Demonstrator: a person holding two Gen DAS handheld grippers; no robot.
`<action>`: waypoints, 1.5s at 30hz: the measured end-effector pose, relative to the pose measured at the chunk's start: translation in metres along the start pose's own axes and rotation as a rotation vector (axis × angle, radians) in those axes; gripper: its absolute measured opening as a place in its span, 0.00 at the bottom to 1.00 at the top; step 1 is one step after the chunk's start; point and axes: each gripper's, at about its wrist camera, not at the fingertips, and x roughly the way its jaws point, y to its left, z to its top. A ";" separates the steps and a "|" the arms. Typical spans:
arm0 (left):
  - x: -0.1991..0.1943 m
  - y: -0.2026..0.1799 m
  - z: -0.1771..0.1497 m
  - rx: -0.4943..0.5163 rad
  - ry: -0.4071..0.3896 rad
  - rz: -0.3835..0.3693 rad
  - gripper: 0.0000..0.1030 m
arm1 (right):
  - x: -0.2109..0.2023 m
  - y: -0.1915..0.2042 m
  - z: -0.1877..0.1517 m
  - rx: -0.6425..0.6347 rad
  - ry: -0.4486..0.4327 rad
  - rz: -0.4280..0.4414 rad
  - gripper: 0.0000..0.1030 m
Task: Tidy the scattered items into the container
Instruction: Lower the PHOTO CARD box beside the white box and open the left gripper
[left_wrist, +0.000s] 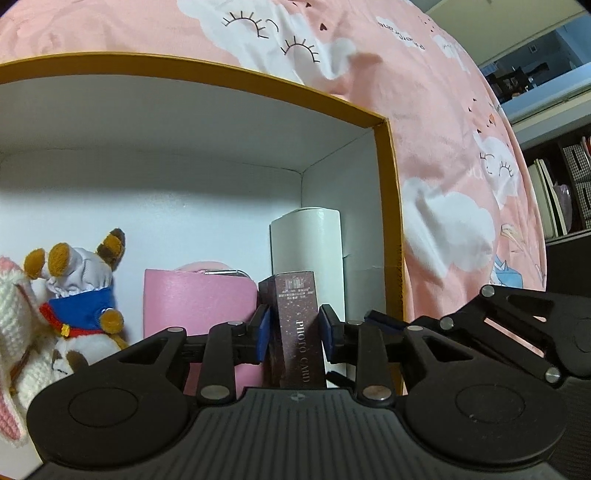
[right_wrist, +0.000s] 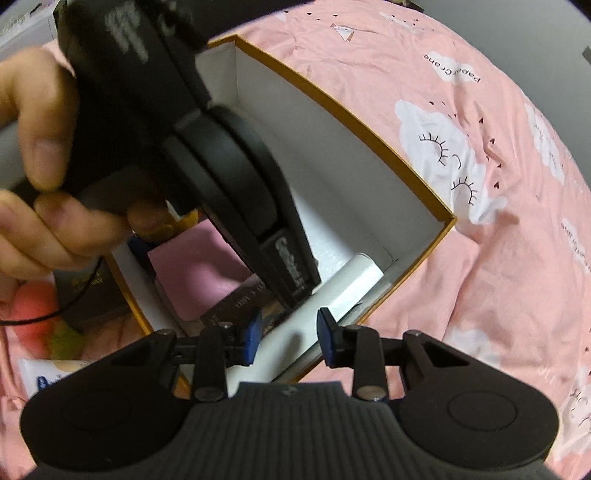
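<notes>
- The left gripper (left_wrist: 293, 328) is inside the box (left_wrist: 388, 206), its blue pads on either side of the dark "PHOTO CARD" pack (left_wrist: 299, 332); they look to be touching it, though a thin gap on the right side cannot be ruled out.
- Already in the box: a pink case (left_wrist: 199, 306) just left of the claw, a white tube (left_wrist: 306, 243) behind the pack, and two plush toys (left_wrist: 74, 295) further left.
- The right gripper (right_wrist: 290, 338) hovers above the box rim with jaws apart, holding nothing.
- Still outside, left of the right claw: a dark booklet (right_wrist: 88, 291), a peach-coloured soft item (right_wrist: 33, 314) and a white packet (right_wrist: 48, 371).
- Judged so, roughly half remains.
</notes>
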 end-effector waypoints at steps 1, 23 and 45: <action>0.002 0.000 0.000 0.001 0.005 -0.003 0.32 | 0.000 0.001 0.001 0.005 0.004 -0.002 0.33; -0.005 0.005 -0.003 0.068 0.008 -0.029 0.33 | 0.028 -0.023 0.007 0.495 0.051 0.211 0.29; -0.040 0.043 -0.040 0.170 -0.082 0.062 0.30 | 0.028 -0.014 -0.007 0.488 0.082 0.102 0.41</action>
